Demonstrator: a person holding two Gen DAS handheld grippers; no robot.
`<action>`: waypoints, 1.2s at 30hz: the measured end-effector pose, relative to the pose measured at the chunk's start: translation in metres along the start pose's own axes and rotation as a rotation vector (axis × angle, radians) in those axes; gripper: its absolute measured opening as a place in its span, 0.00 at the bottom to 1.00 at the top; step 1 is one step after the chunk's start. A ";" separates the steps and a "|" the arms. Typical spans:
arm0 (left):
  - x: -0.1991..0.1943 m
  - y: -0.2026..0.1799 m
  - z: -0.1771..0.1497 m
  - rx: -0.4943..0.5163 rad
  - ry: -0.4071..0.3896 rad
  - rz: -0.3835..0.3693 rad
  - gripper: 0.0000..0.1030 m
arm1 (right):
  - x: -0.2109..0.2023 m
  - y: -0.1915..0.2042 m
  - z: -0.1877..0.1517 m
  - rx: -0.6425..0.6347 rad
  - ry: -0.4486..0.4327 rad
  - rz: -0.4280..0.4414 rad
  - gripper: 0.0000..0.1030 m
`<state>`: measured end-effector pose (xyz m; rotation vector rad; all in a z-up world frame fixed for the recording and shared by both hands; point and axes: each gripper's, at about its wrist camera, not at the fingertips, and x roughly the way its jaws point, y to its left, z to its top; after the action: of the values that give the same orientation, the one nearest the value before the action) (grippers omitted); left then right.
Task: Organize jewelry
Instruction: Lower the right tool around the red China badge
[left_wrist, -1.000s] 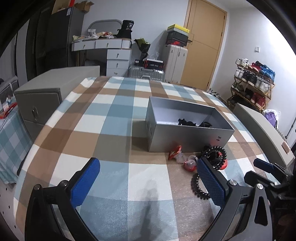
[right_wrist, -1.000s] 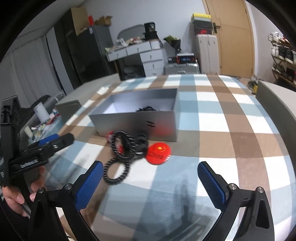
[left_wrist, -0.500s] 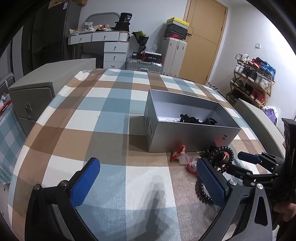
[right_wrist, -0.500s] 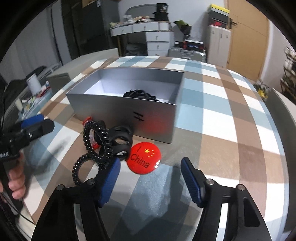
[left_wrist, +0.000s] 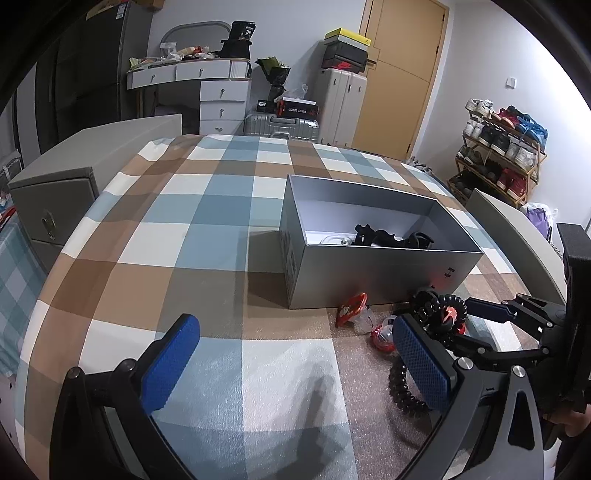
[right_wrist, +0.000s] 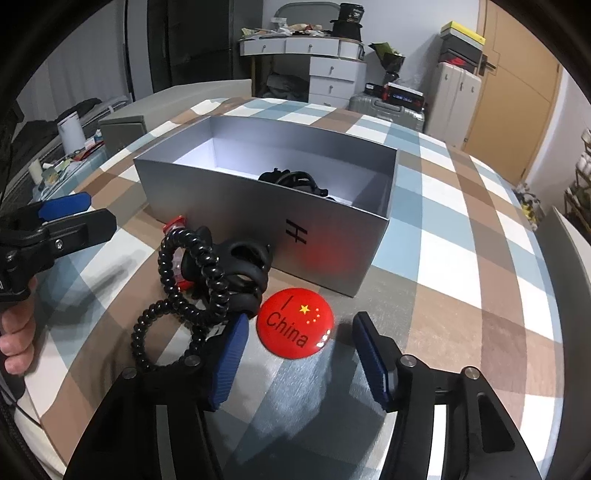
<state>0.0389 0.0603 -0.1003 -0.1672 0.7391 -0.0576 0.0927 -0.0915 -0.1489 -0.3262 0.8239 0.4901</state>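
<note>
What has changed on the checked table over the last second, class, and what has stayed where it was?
The right gripper has come forward and down toward the red badge, its fingers narrowing until they straddle the badge; it is not gripped yet. The left gripper has stayed wide open and holds nothing. The grey box, the black coil hair ties and the black clip have not moved.

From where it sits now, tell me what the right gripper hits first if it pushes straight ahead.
The red "I China" badge, lying just ahead between the open right gripper fingers. Beyond it stands the silver box wall, though depth is hard to judge.
</note>
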 end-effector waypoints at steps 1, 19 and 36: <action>0.002 0.000 0.001 -0.001 0.004 0.000 0.99 | 0.001 -0.001 0.001 0.004 0.000 0.003 0.53; 0.006 0.003 0.000 -0.021 0.046 -0.003 0.99 | -0.010 -0.006 -0.006 0.054 -0.033 0.044 0.40; 0.032 0.005 0.014 -0.051 0.134 -0.065 0.99 | -0.033 -0.025 -0.022 0.160 -0.095 0.070 0.40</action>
<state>0.0721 0.0633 -0.1128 -0.2372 0.8697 -0.1125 0.0737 -0.1321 -0.1356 -0.1259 0.7789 0.4978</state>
